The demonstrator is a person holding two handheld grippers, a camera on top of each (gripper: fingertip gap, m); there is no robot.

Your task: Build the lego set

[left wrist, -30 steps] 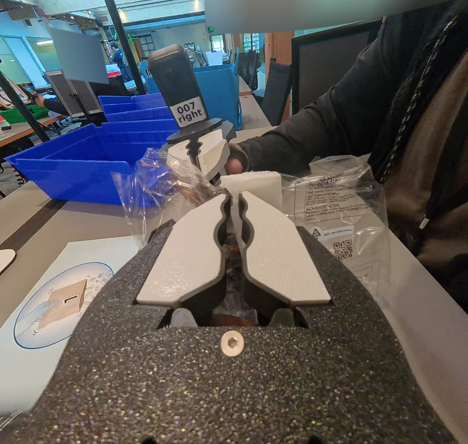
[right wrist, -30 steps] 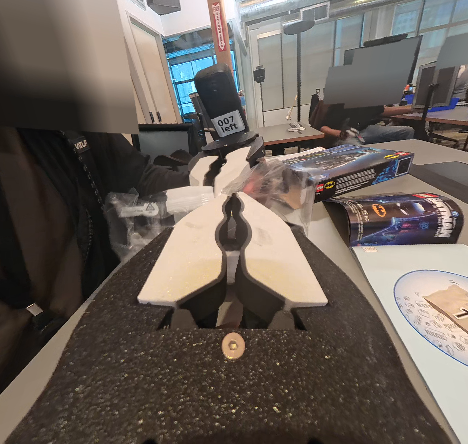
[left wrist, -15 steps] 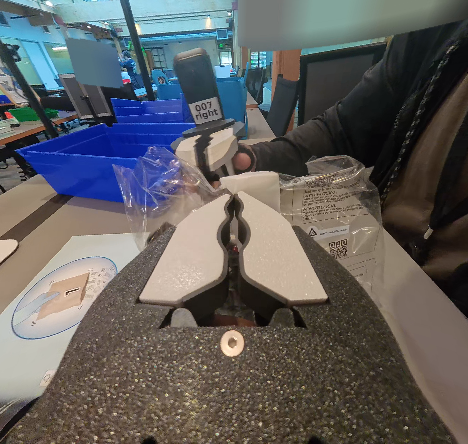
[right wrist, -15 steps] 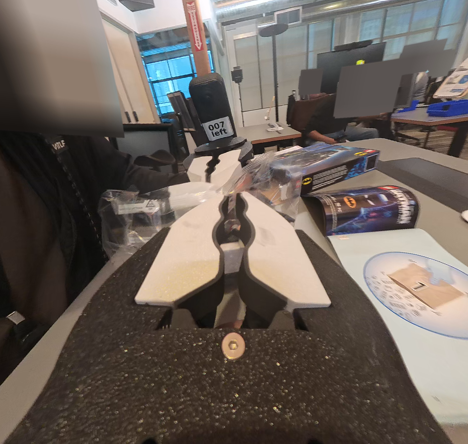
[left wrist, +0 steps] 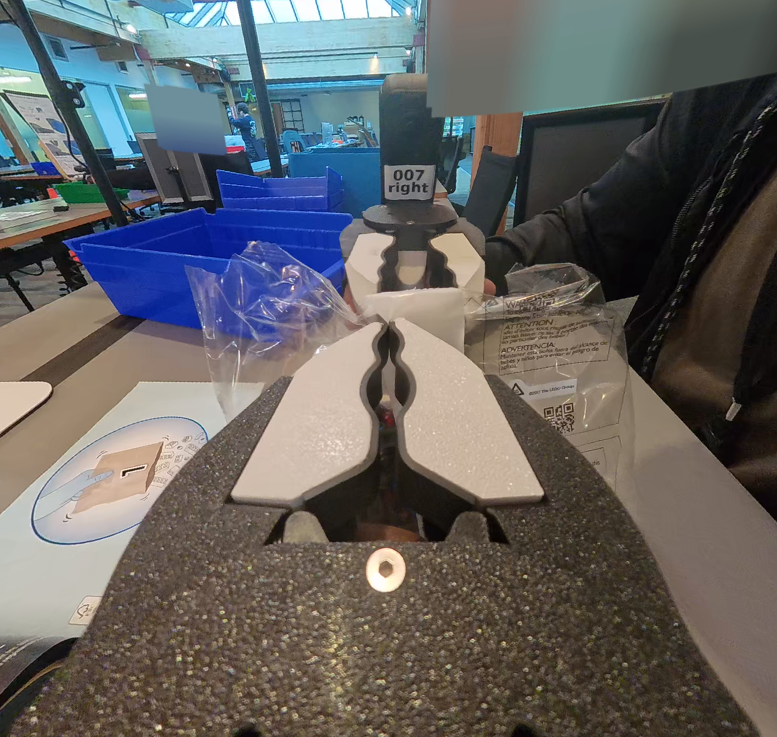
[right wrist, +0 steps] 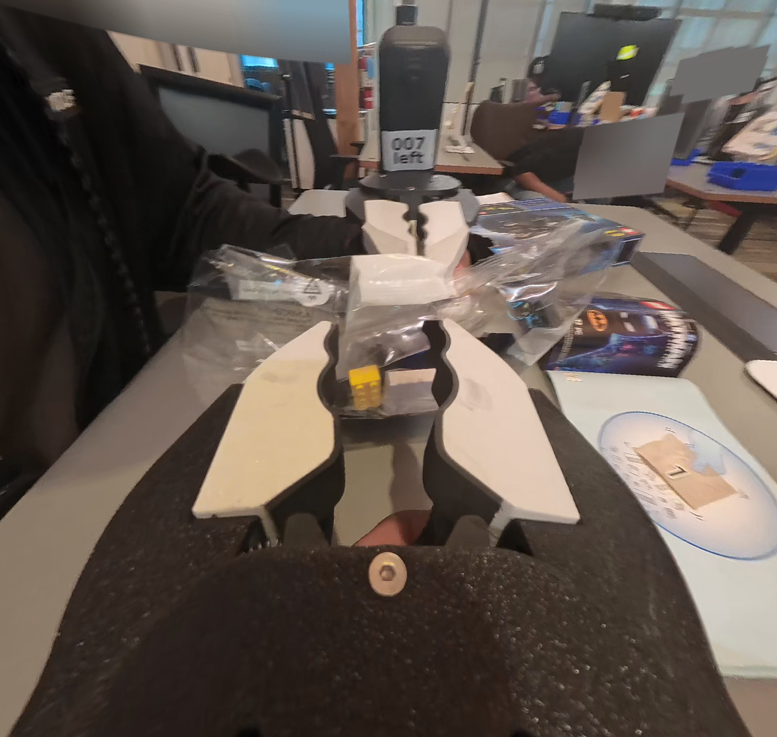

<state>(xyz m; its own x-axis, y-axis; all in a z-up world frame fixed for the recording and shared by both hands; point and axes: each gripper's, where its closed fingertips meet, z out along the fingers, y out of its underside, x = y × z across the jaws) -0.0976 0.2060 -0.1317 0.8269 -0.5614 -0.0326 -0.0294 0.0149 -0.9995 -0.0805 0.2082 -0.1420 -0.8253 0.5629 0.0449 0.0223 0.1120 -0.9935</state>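
Left claw (left wrist: 387, 326) pinches the clear bag (left wrist: 559, 363), stretched sideways.

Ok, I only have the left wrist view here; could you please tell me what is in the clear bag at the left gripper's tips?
Observer: In the right wrist view, a small yellow studded brick shows at the low end of the clear bag, apparently inside it.
Operator: Thank you. Where does that brick sit relative to the right gripper?
Observer: It lies between the spread fingers of the right gripper, and neither pad seems to press on the bag.
Operator: Is anything lying beyond the bag on that side?
Observer: Yes, a dark blue printed box and a curled dark booklet lie on the grey table.
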